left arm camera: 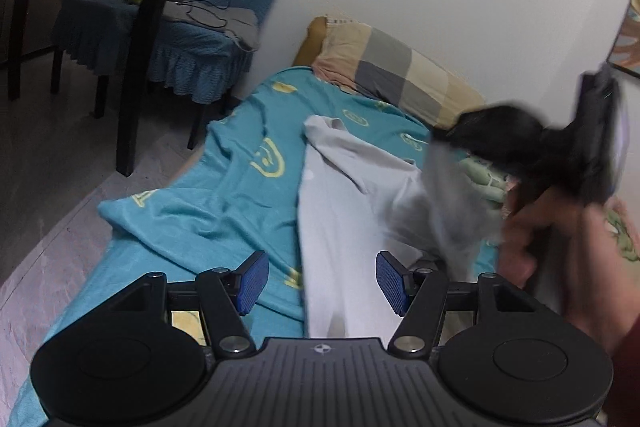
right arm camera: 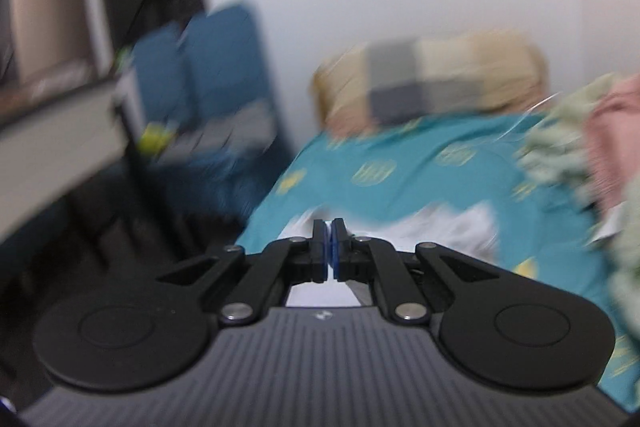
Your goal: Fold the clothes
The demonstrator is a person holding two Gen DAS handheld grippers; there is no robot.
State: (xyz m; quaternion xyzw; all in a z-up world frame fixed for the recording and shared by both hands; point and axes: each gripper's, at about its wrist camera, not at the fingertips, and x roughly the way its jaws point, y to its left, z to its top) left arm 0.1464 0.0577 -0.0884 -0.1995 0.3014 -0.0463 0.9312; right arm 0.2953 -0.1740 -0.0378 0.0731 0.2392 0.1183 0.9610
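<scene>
My left tongs [left arm camera: 318,281] stand wide over the pale grey garment [left arm camera: 344,227] on the teal-covered bed [left arm camera: 192,211]; its long axis runs straight ahead. My right tongs [right arm camera: 330,251] pinch its lifted edge, off to the right.

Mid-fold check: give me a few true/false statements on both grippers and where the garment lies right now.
1. The left gripper has its jaws open. True.
2. The right gripper is open and empty. False: its jaws are shut on the white garment.
3. The white garment lies on a teal sheet. True.
4. The plaid pillow sits on the blue chair. False: it lies at the head of the bed, against the wall.
</scene>
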